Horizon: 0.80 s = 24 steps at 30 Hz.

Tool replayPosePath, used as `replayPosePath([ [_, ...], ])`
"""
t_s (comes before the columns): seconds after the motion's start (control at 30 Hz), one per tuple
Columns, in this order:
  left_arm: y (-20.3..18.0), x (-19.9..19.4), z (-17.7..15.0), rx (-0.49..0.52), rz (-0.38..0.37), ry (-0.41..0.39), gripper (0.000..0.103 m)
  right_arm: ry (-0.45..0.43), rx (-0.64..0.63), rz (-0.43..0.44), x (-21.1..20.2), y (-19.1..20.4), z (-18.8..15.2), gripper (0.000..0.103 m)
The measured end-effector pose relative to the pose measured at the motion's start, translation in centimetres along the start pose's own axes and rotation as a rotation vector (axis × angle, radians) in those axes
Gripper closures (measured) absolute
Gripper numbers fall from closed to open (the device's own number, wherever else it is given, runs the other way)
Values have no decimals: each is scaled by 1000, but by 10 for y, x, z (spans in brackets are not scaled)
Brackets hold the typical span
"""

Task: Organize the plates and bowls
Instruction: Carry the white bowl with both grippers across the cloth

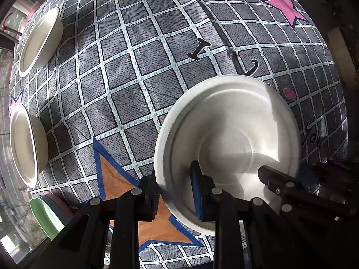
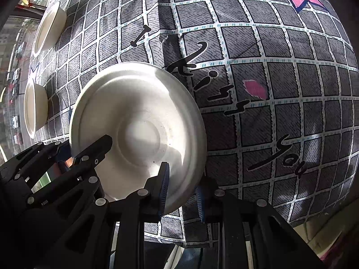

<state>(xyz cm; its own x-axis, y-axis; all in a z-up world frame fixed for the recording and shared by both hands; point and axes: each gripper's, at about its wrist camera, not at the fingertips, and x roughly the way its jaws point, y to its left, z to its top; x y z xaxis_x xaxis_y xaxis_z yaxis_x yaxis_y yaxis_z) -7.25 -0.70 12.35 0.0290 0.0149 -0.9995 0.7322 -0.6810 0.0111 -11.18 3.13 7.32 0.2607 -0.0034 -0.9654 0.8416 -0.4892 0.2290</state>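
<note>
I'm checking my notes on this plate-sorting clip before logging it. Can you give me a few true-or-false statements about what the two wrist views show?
1. Both grippers straddle the rim of the same white plate. True: left gripper, right gripper.
2. Two white bowls sit near the cloth's far left edge. True.
3. The tablecloth is plain white. False: it is a grey grid with coloured stars.
4. A green dish shows at the lower left of the left wrist view. True.
5. The white plate holds food. False: it looks bare.
</note>
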Motion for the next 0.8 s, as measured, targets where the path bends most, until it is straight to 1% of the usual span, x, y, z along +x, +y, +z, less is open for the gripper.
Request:
replayPosePath([
  [0.13, -37, -4, 0, 30, -11, 1, 76, -13, 22, -14, -3, -13, -14, 78],
  [0.2, -46, -7, -2, 45, -18, -2, 76, -20, 34, -21, -7, -25, -18, 78],
  [0.23, -63, -10, 1, 55, -19, -3, 76, -22, 40, -25, -9, -28, -21, 78],
  [0.3, -83, -14, 0, 76, -21, -7, 76, -28, 50, -30, -11, -37, -26, 78],
  [0.33, -91, -15, -1, 87, -21, -9, 76, -30, 56, -31, -14, -48, -27, 78],
  [0.4, -110, -16, 0, 105, -26, -8, 76, -33, 72, -35, -11, -46, -27, 78],
  [0.43, -121, -16, 0, 111, -30, -5, 76, -33, 82, -38, -14, -35, -23, 78],
  [0.47, -130, -16, 1, 117, -33, -3, 76, -34, 91, -40, -15, -36, -26, 78],
  [0.5, -136, -19, 9, 125, -35, -2, 76, -36, 100, -42, -17, -43, -28, 78],
  [0.7, -184, -18, 15, 165, -43, -1, 76, -38, 147, -45, -18, -66, -39, 78],
  [0.77, -200, -16, 16, 170, -38, 2, 74, -34, 155, -46, -17, -73, -43, 78],
  [0.8, -208, -16, 16, 172, -33, 6, 70, -32, 156, -46, -22, -88, -46, 78],
])
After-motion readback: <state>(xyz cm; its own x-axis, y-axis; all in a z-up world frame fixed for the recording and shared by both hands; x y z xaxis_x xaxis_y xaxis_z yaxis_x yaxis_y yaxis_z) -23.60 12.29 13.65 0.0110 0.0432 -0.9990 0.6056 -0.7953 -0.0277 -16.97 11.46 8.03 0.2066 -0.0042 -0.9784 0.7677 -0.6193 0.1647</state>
